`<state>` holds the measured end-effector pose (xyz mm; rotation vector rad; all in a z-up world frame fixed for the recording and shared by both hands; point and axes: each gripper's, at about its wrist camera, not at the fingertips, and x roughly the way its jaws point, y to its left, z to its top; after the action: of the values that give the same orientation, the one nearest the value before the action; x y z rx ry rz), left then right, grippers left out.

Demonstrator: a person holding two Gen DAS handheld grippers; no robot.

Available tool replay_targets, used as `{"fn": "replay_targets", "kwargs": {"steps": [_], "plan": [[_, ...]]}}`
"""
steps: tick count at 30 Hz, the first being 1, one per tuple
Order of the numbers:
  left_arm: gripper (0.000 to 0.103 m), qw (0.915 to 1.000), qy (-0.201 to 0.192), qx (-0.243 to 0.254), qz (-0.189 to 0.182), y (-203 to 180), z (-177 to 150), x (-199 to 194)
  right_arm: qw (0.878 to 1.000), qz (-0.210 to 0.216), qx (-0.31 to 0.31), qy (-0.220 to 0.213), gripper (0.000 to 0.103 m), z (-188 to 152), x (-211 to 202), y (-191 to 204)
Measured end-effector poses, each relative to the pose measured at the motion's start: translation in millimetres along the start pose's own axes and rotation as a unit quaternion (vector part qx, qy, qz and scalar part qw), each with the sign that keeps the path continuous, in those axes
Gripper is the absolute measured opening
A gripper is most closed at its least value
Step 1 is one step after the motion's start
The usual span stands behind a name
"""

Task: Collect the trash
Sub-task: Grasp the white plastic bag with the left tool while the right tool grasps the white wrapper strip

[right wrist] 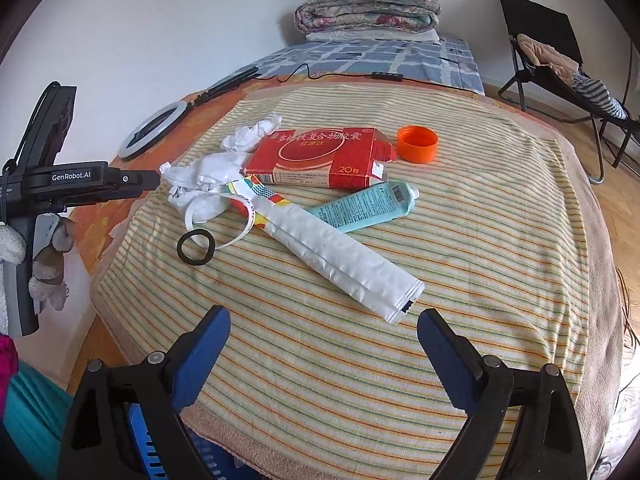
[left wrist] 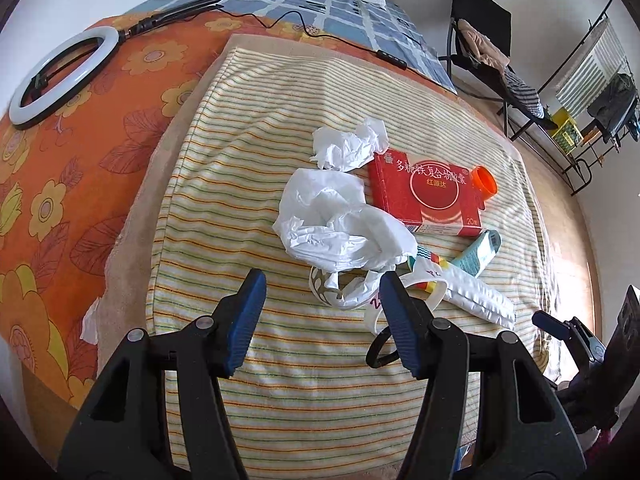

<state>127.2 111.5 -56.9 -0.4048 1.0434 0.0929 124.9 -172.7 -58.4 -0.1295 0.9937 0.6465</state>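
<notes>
Trash lies on a striped towel (right wrist: 460,280): crumpled white tissue (left wrist: 340,220) (right wrist: 208,178), a red medicine box (left wrist: 424,192) (right wrist: 320,156), an orange cap (left wrist: 484,180) (right wrist: 417,143), a light blue tube (left wrist: 478,252) (right wrist: 364,206), a white foil wrapper (left wrist: 472,296) (right wrist: 340,260), a paper strip (right wrist: 244,224) and a black hair tie (left wrist: 380,350) (right wrist: 196,247). My left gripper (left wrist: 322,300) is open and empty, just short of the tissue. My right gripper (right wrist: 324,340) is open and empty, just short of the wrapper's near end.
The towel covers an orange floral bedspread (left wrist: 60,200). A ring light (left wrist: 64,76) (right wrist: 154,136) with its cable lies at the left. Folded quilts (right wrist: 368,8) sit at the bed's far end. A black chair with clothes (right wrist: 560,64) stands right. A blue basket (right wrist: 148,444) is below the right gripper.
</notes>
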Motion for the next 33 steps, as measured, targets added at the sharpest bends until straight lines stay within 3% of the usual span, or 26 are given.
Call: {"fn": "replay_targets", "kwargs": {"steps": [5,7,10,17,26,33], "plan": [[0.057,0.9999,0.011,-0.011,0.004,3,6,16,0.999,-0.014,-0.032,0.011,0.094,17,21,5],[0.050,0.9997,0.016,-0.017,0.002,5,7,22,0.999,-0.017,-0.035,0.014,0.090,21,29,5],[0.049,0.9993,0.022,-0.030,-0.003,9,10,28,0.999,-0.015,-0.038,0.019,0.089,26,38,6],[0.023,0.9990,0.025,-0.035,-0.014,9,13,33,0.997,-0.032,-0.059,0.033,0.089,30,57,12],[0.017,0.9996,0.013,-0.024,-0.003,7,13,27,0.996,-0.044,-0.074,0.035,0.088,30,65,18],[0.015,0.9997,0.008,-0.021,0.002,10,13,24,0.994,-0.047,-0.082,0.045,0.069,26,71,21]]}}
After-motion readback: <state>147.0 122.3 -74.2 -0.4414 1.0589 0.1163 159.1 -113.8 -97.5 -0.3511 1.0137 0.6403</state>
